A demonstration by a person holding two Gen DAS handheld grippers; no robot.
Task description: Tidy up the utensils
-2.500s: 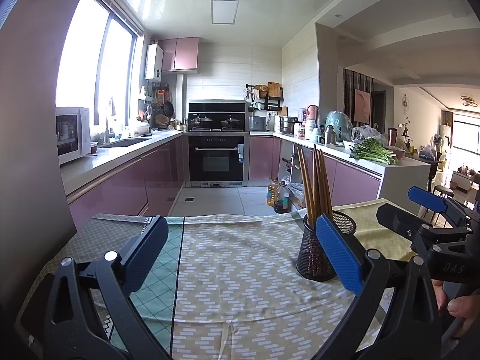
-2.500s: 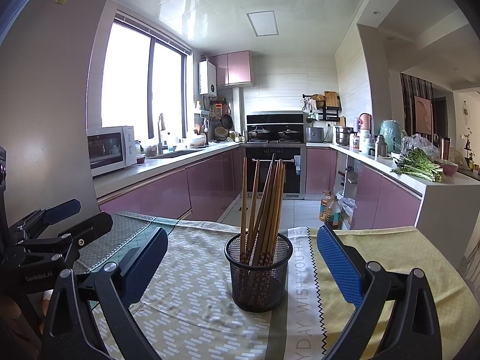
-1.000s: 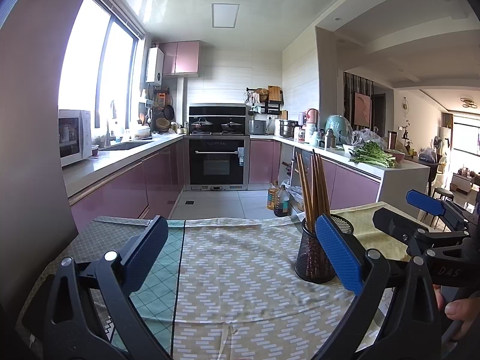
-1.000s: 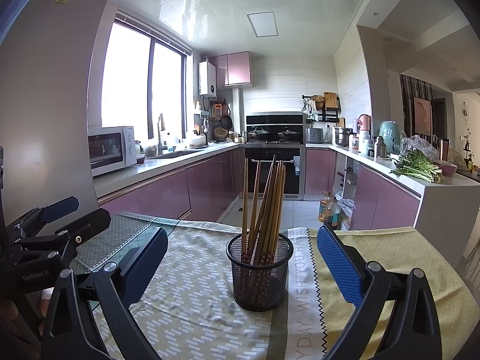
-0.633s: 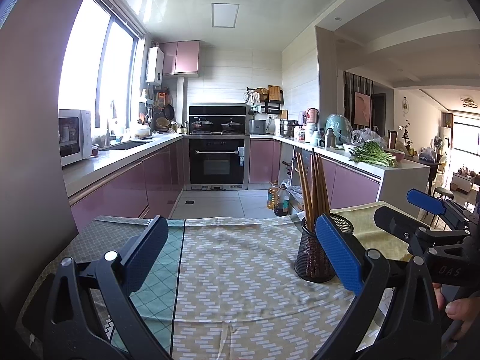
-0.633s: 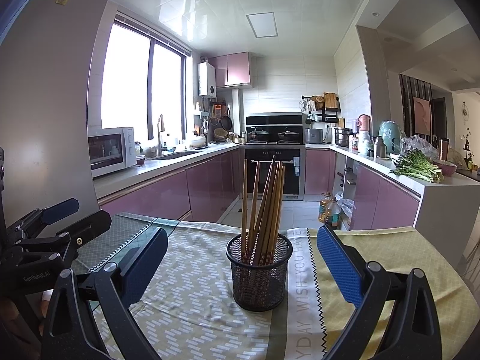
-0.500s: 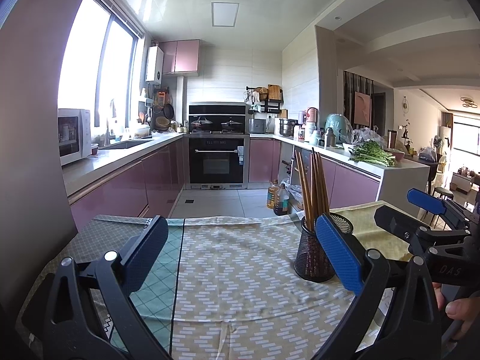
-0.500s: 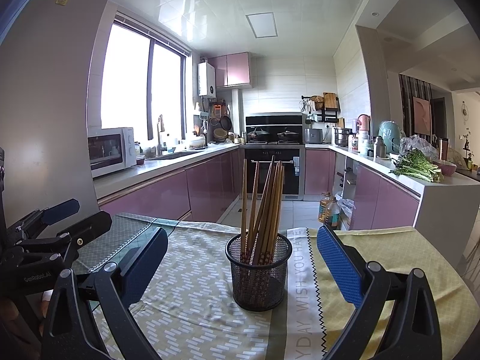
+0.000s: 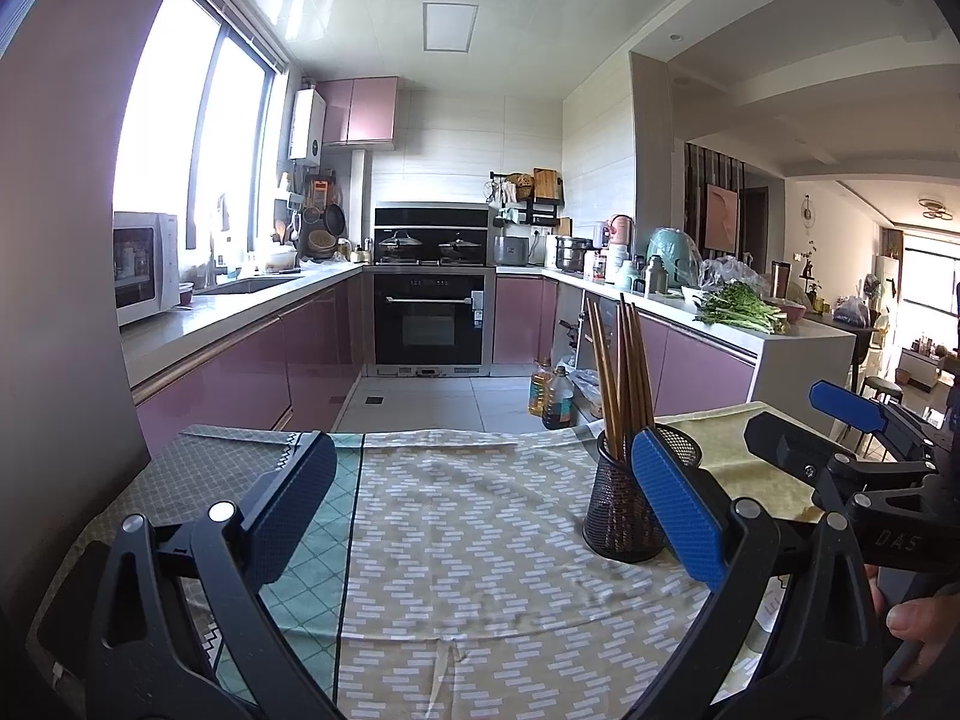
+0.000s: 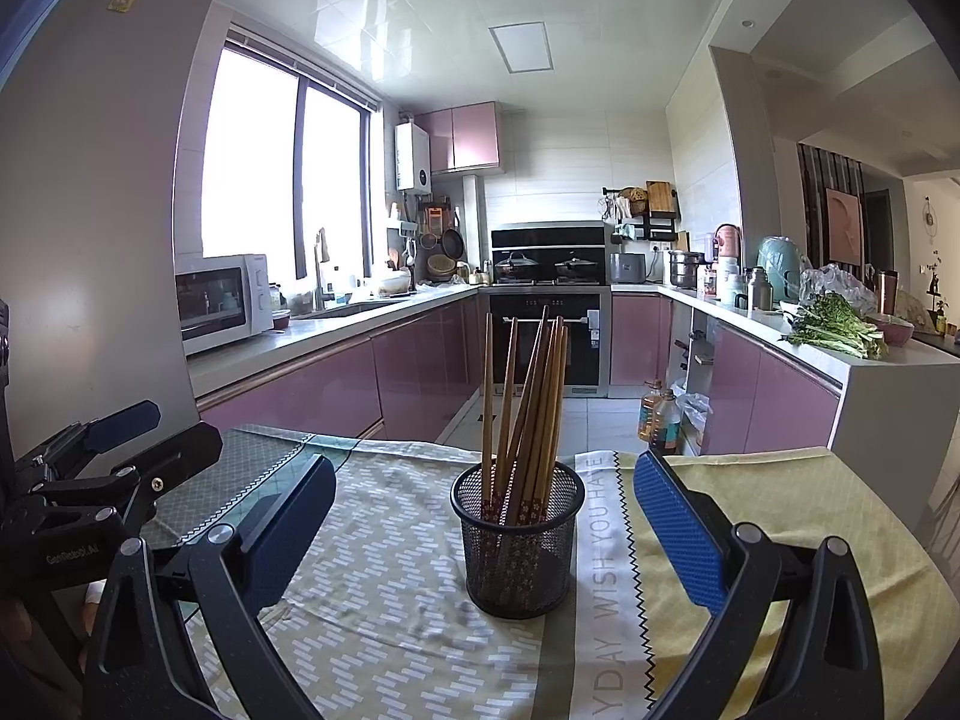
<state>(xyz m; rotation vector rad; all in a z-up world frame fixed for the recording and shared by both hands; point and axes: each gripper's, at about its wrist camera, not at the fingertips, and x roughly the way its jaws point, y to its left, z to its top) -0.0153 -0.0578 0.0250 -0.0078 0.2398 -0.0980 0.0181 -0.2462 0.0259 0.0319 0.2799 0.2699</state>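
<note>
Room: kitchen, cloth-covered counter (image 10: pixel 384 588).
Chopsticks (image 10: pixel 528 396): upright in mesh cup (image 10: pixel 517 546), centre of counter.
Right tool (image 10: pixel 480 540): spread, empty, facing cup.
Left tool (image 9: pixel 474 510): spread, empty, cup beside it.
Risk: a sideways nudge likely tips the light cup.

A black mesh cup (image 10: pixel 517 546) stands upright on the tablecloth (image 10: pixel 384 576), holding wooden chopsticks (image 10: pixel 528 396) that lean slightly right; the right gripper (image 10: pixel 480 510) hangs near it, jaws wide apart, with the left gripper (image 10: pixel 114 438) far left

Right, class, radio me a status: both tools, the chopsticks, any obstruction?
Left tool open, empty. Right tool open, empty. Chopsticks upright in mesh holder. Nothing in the way.
</note>
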